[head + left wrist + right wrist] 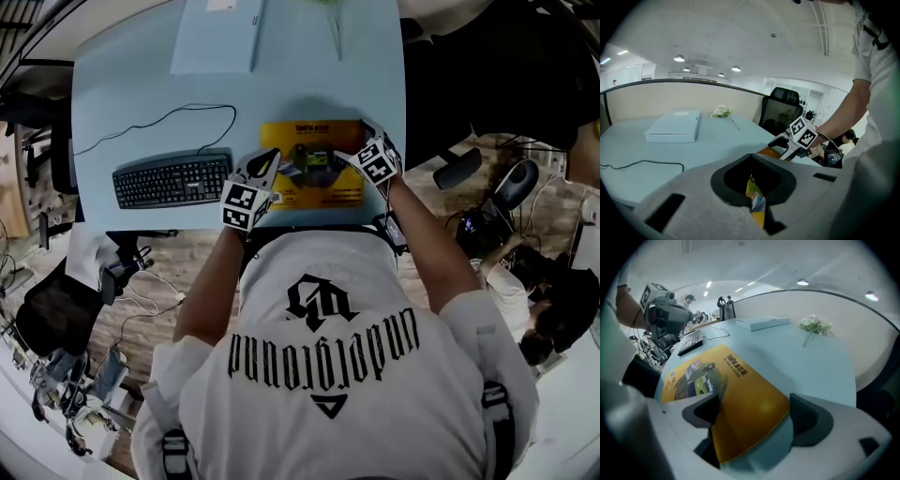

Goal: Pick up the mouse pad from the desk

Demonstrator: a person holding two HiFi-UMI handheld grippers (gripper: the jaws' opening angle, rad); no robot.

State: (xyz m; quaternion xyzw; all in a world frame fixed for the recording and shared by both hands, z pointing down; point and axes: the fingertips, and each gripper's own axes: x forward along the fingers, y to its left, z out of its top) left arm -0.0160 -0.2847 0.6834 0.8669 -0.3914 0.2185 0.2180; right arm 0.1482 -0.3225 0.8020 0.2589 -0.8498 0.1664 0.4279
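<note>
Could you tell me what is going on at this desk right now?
A person at the light blue desk holds a gripper in each hand and is working on the yellow mouse pad at its near edge. The left gripper is shut on the pad's left edge. The right gripper is open, its jaws wide apart, with the pad's right corner between them but not pressed. A keyboard lies further left.

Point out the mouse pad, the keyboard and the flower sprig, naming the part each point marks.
mouse pad (745, 394), right gripper view, plain orange area of its top face.
keyboard (173, 181), head view, middle of the keys.
flower sprig (814, 325), right gripper view, the white blossoms.
</note>
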